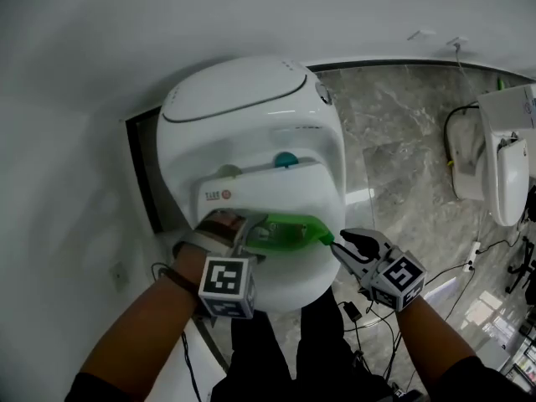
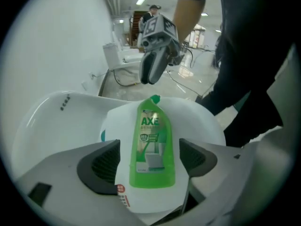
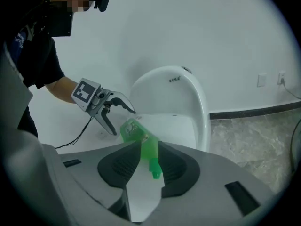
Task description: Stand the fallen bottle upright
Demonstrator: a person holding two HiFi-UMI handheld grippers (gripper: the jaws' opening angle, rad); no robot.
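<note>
A green bottle (image 1: pixel 289 231) with a green cap lies on its side on the closed white toilet lid (image 1: pixel 251 141), near the lid's front edge. My left gripper (image 1: pixel 247 233) is open wide around the bottle's base end. In the left gripper view the bottle (image 2: pixel 151 145) lies between the pads without touching either, under my left gripper (image 2: pixel 150 160). My right gripper (image 1: pixel 342 243) is at the cap end. In the right gripper view the neck and cap (image 3: pixel 151 161) show in the gap of my right gripper (image 3: pixel 143 166); its jaws stand partly open and I see no pressing contact.
The toilet (image 1: pixel 201 99) stands against a white wall, with a wall socket (image 1: pixel 120 276) at the left. A second toilet (image 1: pixel 507 166) is at the far right on the grey marble floor (image 1: pixel 402 141). Cables (image 1: pixel 368 325) lie on the floor by the person's legs.
</note>
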